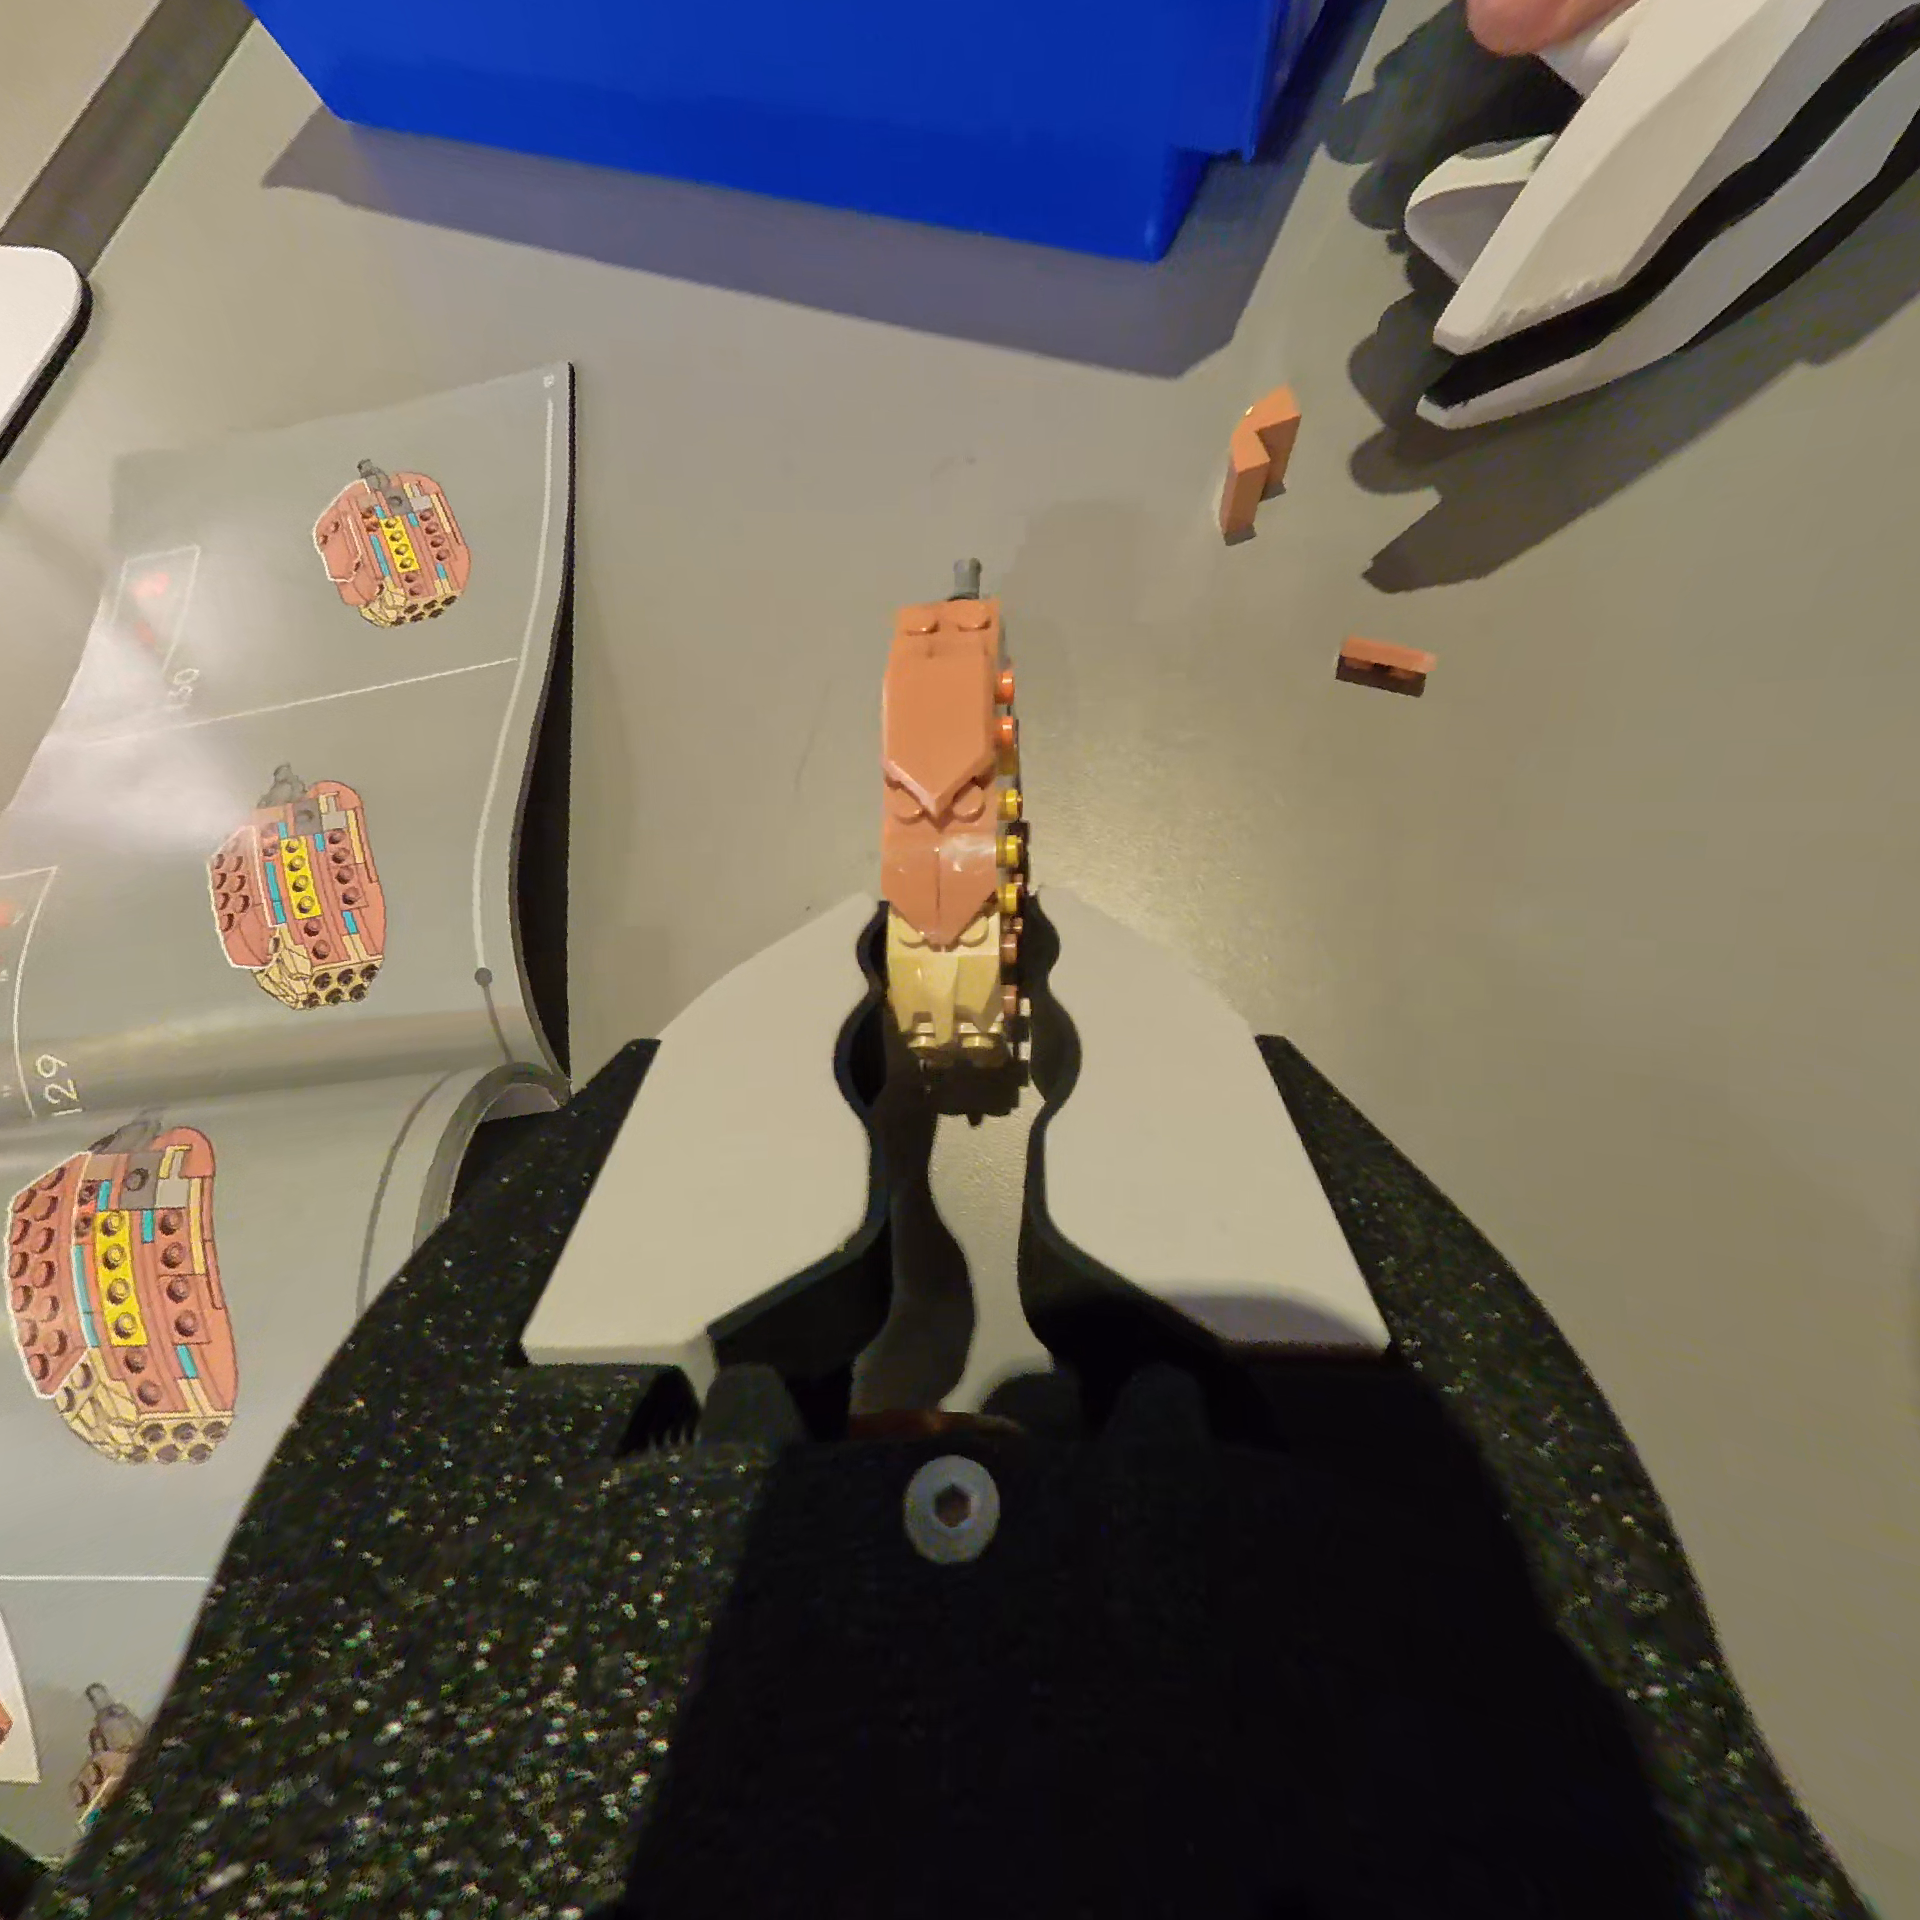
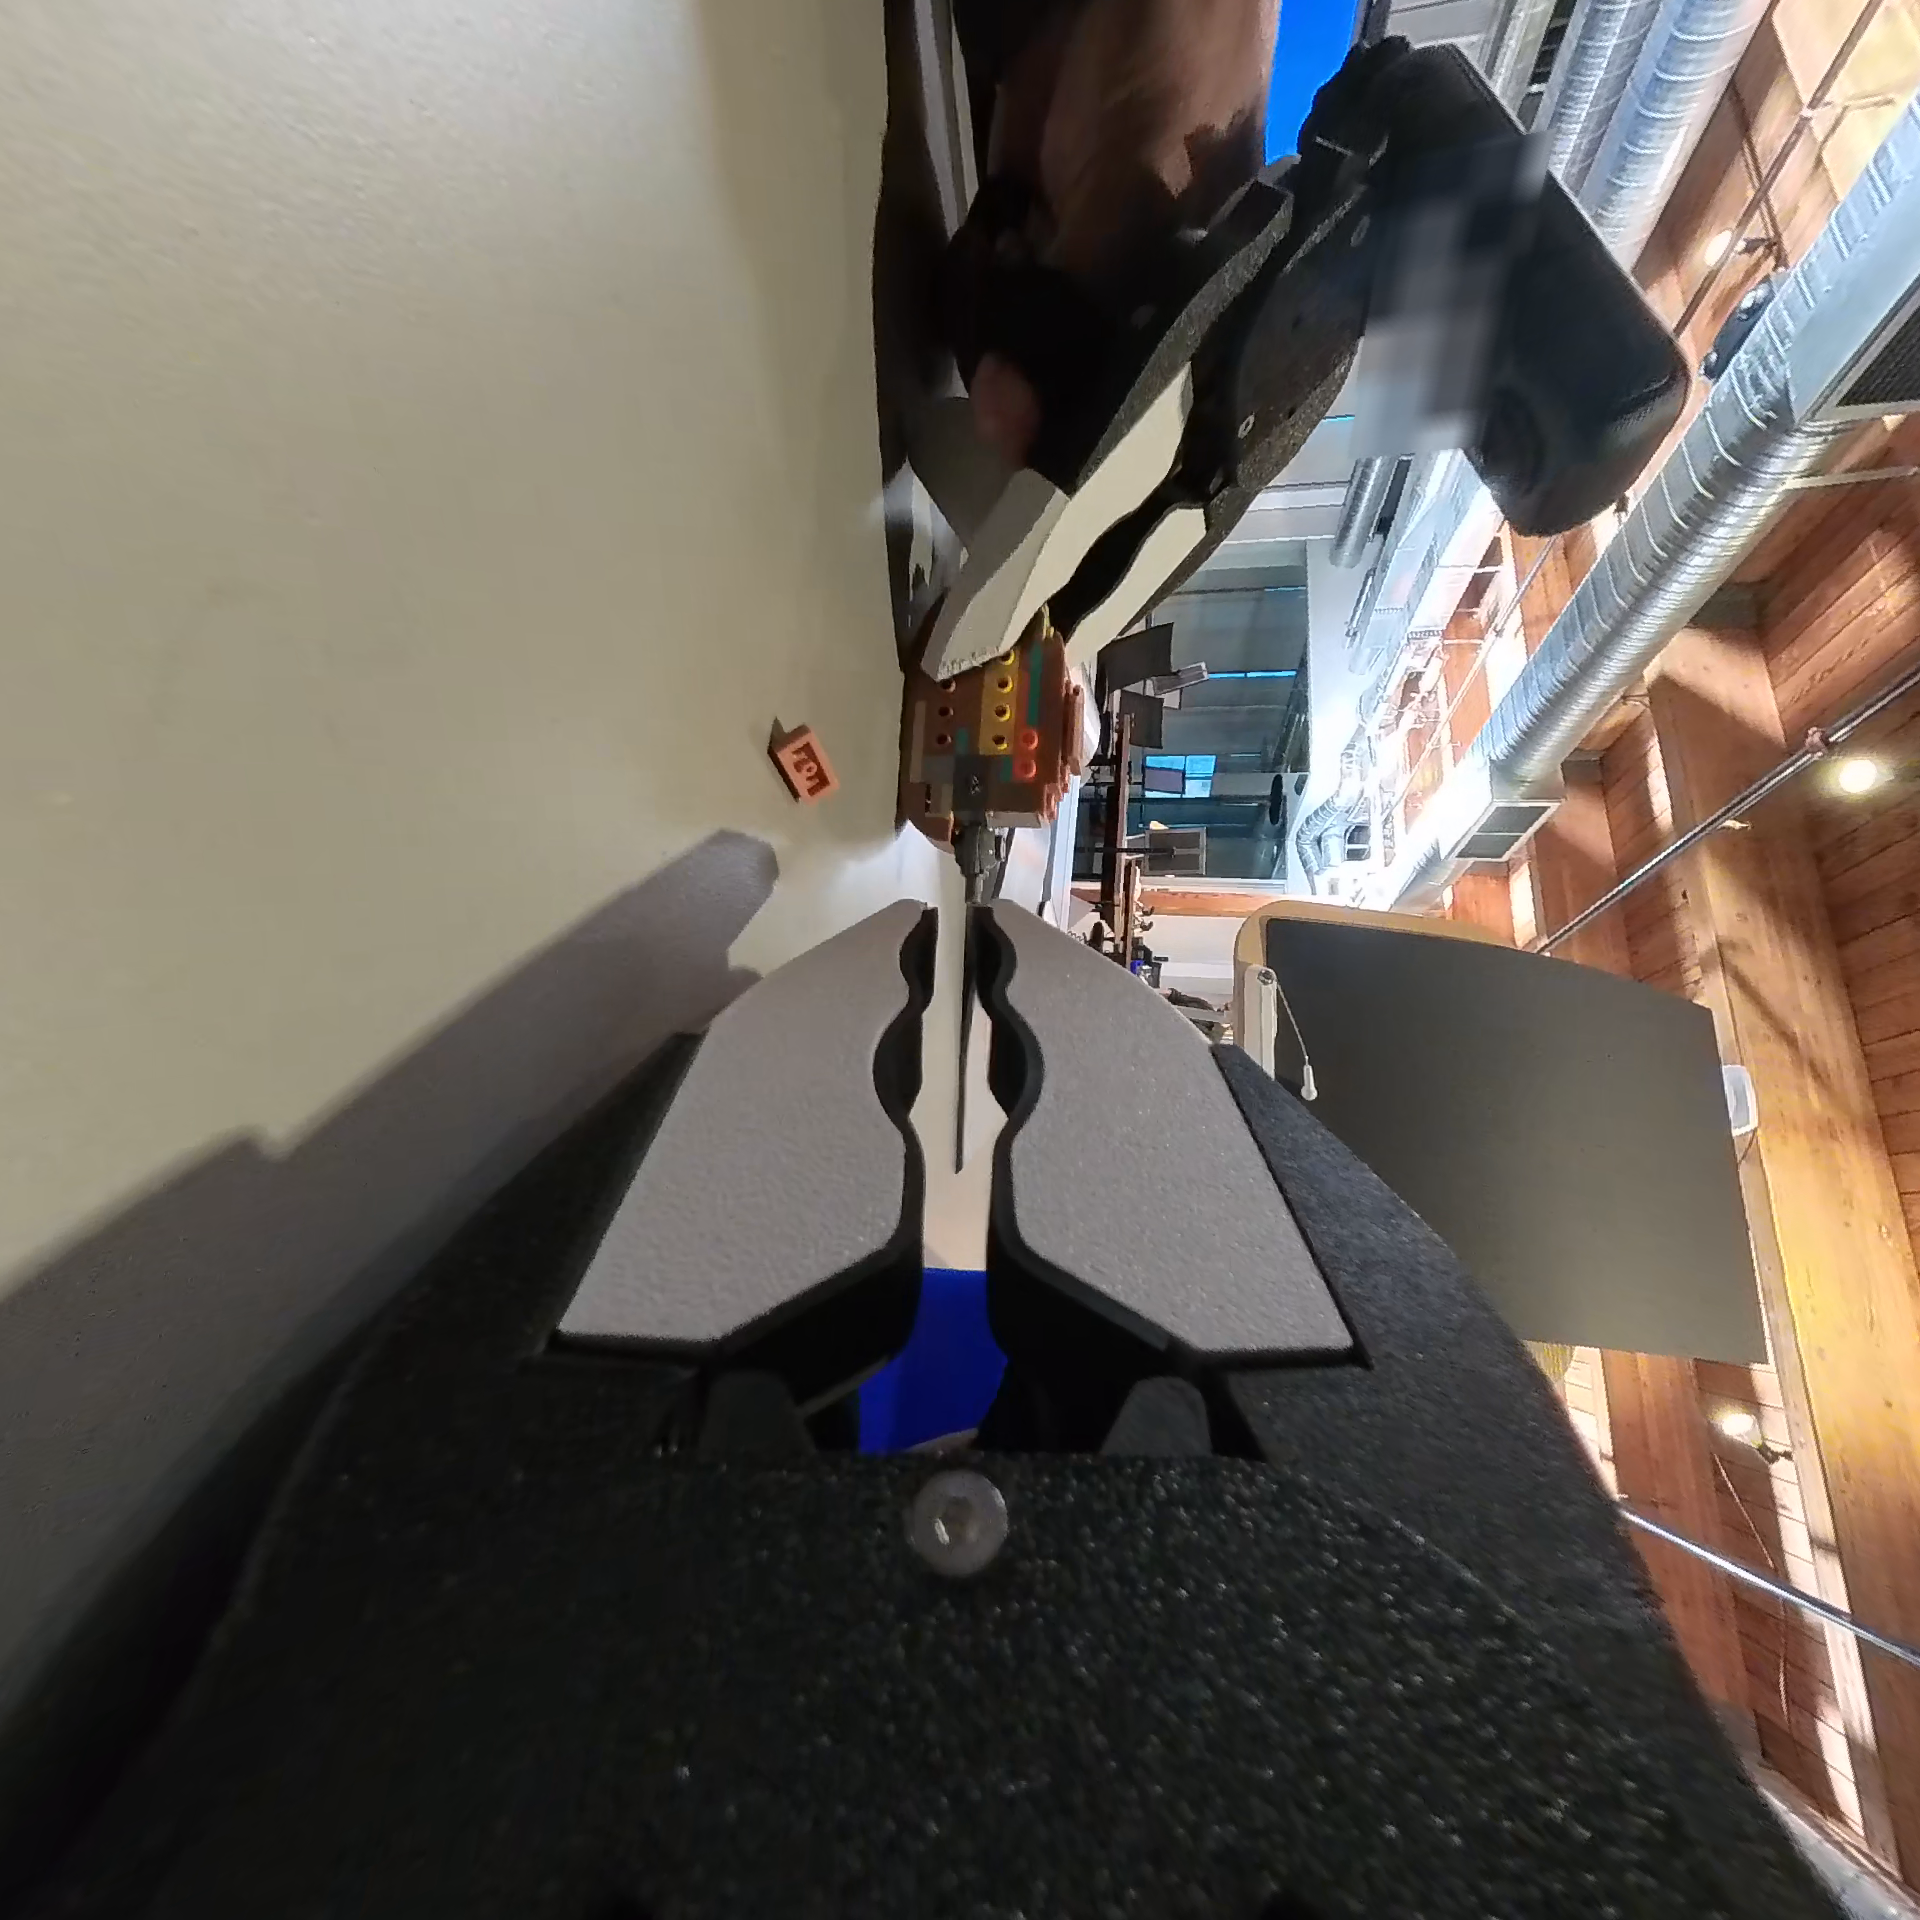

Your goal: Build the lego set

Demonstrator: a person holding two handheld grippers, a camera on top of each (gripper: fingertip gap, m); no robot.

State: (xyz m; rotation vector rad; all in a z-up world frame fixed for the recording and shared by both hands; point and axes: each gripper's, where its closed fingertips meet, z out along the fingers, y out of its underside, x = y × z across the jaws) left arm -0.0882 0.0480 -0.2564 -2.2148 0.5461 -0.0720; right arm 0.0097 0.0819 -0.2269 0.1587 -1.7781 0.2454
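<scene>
The lego model (image 1: 948, 790), reddish-brown with a tan end, yellow side studs and a grey pin at its far tip, is held on edge above the grey table (image 1: 1143, 1039). My left gripper (image 1: 951, 987) is shut on its tan end. In the right wrist view the model (image 2: 992, 727) shows its studded face, with the left gripper (image 2: 997, 634) clamped on it. My right gripper (image 2: 958, 914) is shut and empty, its tips just short of the model's grey pin (image 2: 977, 847). It also shows at the upper right of the left wrist view (image 1: 1444, 364).
Two loose reddish-brown pieces lie on the table: an angled one (image 1: 1260, 457) and a small flat one (image 1: 1385, 665); one of them shows in the right wrist view (image 2: 805, 771). An open instruction booklet (image 1: 312, 779) lies at the left. A blue bin (image 1: 779, 104) stands at the back. The left gripper's tips are roughly 12 cm from the right gripper's.
</scene>
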